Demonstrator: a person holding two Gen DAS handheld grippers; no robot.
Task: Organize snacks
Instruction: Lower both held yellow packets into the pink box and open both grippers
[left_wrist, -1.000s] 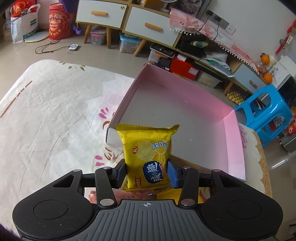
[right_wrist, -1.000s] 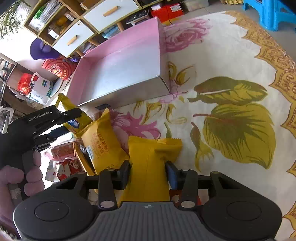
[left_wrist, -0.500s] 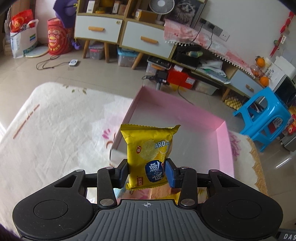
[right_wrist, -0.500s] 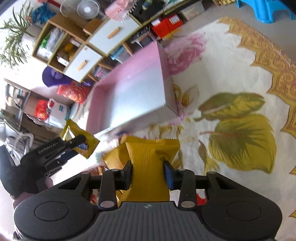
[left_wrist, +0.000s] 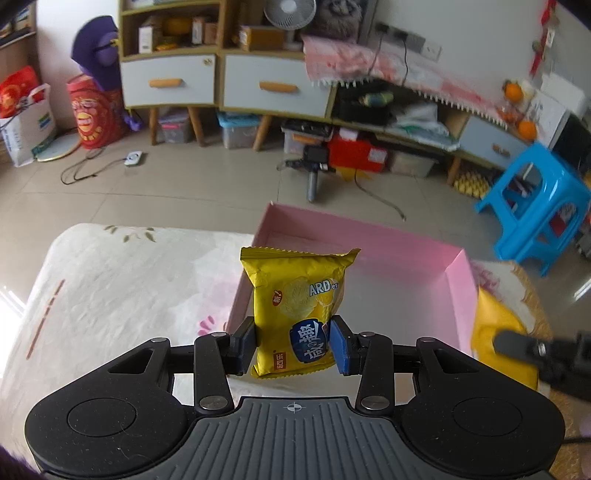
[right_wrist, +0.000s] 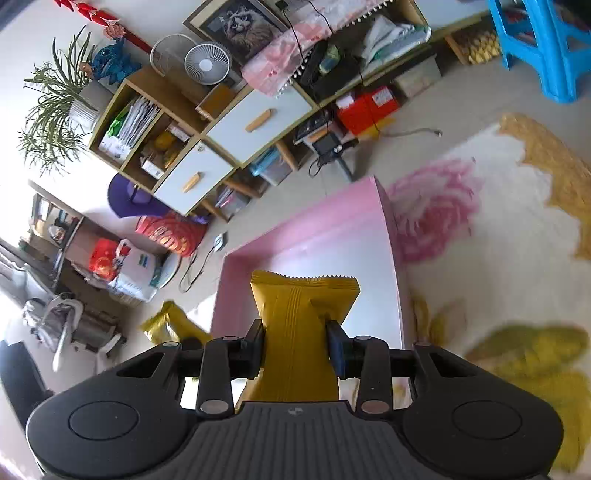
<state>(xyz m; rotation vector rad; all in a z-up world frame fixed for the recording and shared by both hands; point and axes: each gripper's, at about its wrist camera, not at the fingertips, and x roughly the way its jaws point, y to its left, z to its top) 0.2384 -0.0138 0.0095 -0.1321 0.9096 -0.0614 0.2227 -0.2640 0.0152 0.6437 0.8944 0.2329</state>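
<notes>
My left gripper (left_wrist: 292, 344) is shut on a yellow cracker packet (left_wrist: 297, 302) with a blue label, held upright above the near left corner of the pink box (left_wrist: 458, 275). My right gripper (right_wrist: 295, 343) is shut on a plain mustard-yellow snack packet (right_wrist: 301, 325), raised over the near edge of the same pink box (right_wrist: 386, 206). In the left wrist view the right gripper's fingers (left_wrist: 517, 341) and its yellow packet (left_wrist: 496, 332) show at the right edge. The right wrist view catches the left packet (right_wrist: 168, 325) at lower left.
The box sits on a table under a cream cloth (left_wrist: 110, 295) with pink flowers (right_wrist: 432, 214) and yellow leaves. Beyond the table edge lie a tiled floor, a low cabinet (left_wrist: 221, 85), a blue stool (left_wrist: 539, 206) and a tripod (left_wrist: 314, 173).
Both grippers have risen and tilted up with their packets still held. The other snacks on the cloth have dropped out of view; the box now lies lower and the room fills more of each frame.
</notes>
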